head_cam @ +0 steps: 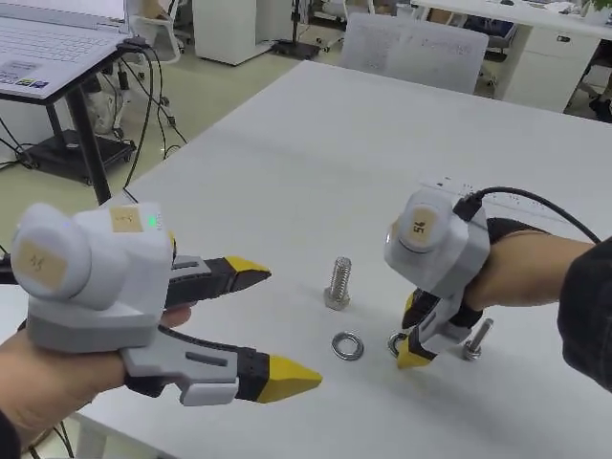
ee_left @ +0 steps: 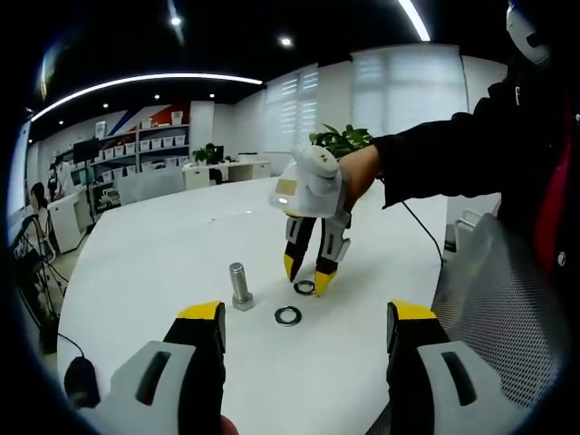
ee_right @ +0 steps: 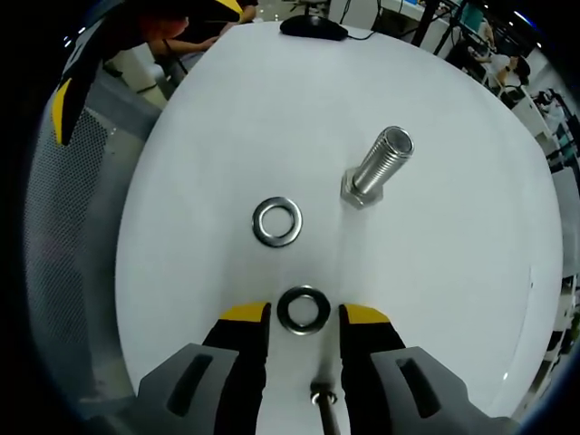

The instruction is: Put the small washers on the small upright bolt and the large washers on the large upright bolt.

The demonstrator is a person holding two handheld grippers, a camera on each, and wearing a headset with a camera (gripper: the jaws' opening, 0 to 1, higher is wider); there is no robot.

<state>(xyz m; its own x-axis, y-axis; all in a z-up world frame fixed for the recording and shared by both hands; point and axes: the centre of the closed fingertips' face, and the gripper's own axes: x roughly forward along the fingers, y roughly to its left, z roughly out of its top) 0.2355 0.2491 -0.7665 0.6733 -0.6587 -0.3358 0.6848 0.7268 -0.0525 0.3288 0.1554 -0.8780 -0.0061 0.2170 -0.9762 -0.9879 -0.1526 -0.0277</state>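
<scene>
Head view looks down at the upright bolt (head_cam: 338, 283); right gripper view, seemingly overhead, shares it.

A shiny bare-metal washer (ee_right: 303, 310) sits between the matt plastic, yellow-tipped jaws of the right gripper (ee_right: 304, 315). A second washer (ee_right: 277, 221), equally bright, lies just ahead. Beyond the tips, the upright bolt (ee_right: 376, 168) shows ribbed silvery metal on the smooth, matt white table (ee_right: 453, 272).
</scene>
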